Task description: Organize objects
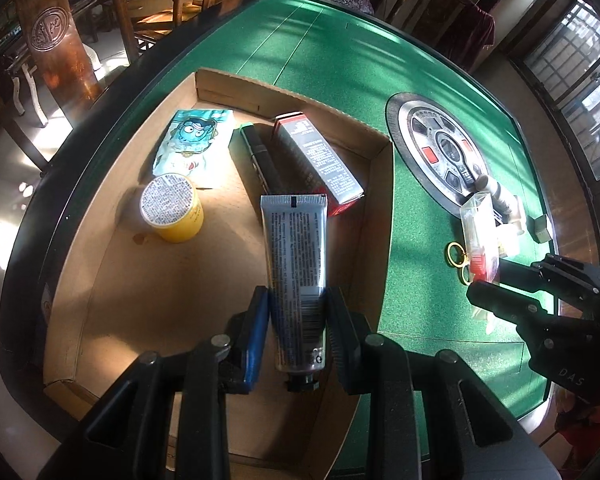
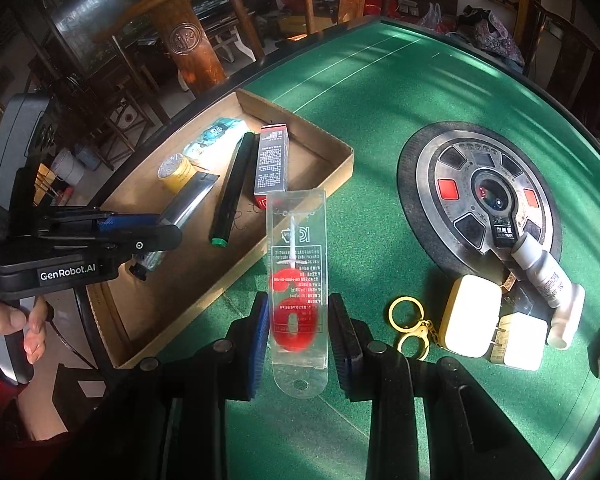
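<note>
left tool point(image 1: 298, 304) clamped on silver tube point(image 1: 296, 264), held over cardboard tray point(image 1: 380, 184) | right tool point(image 2: 299, 320) pinching clear candle pack point(image 2: 297, 272) with red number, above green counter point(image 2: 380, 120) just beside tray | yellow jar point(image 1: 174, 208), red box point(image 1: 316, 160) lying in tray

Left black two-finger gripper point(image 1: 298, 304) clamped on silver printed tube point(image 1: 296, 280), fingers level, pointing forward. Right black two-finger gripper point(image 2: 299, 320) closed around clear plastic candle pack point(image 2: 298, 280), seemingly raised. Bare hand point(image 2: 10, 328) wrapped round left handle.
</note>
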The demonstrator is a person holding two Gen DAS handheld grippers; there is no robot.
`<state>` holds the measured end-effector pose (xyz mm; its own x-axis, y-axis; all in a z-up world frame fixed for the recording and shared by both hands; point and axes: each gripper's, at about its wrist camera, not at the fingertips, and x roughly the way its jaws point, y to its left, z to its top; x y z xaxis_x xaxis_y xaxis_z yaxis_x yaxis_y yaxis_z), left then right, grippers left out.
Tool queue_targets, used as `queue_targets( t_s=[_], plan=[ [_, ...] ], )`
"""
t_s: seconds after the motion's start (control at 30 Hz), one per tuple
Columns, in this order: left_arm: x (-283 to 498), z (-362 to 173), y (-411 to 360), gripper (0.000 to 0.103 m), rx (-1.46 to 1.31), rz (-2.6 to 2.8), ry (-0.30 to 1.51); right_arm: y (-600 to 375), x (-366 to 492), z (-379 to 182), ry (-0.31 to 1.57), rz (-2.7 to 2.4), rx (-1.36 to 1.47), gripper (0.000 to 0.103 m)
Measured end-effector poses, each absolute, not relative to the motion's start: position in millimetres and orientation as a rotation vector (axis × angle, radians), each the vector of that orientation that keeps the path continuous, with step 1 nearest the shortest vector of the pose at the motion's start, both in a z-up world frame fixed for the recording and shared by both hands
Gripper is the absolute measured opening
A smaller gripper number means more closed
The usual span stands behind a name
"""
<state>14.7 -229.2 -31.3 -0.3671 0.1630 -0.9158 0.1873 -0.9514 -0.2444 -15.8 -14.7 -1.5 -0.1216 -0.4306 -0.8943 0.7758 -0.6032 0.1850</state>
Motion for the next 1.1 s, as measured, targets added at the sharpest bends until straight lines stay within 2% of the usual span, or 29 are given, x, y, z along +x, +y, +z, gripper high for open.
queue_targets(
  t_s=[0.43, 1.1],
  plan=[
    [40.3, -49.6, -273.9, 0.028, 1.747, -2.433, 0.589, -66.8, -3.2, -8.9, 0.297, -1.640, 1.374, 0.032],
    [37.5, -65.7, -310.1, 0.028, 1.719, -2.381, 0.535, -135.4, 10.8, -59.8, 0.366, -1.533, 1.483, 0.032]
  ],
)
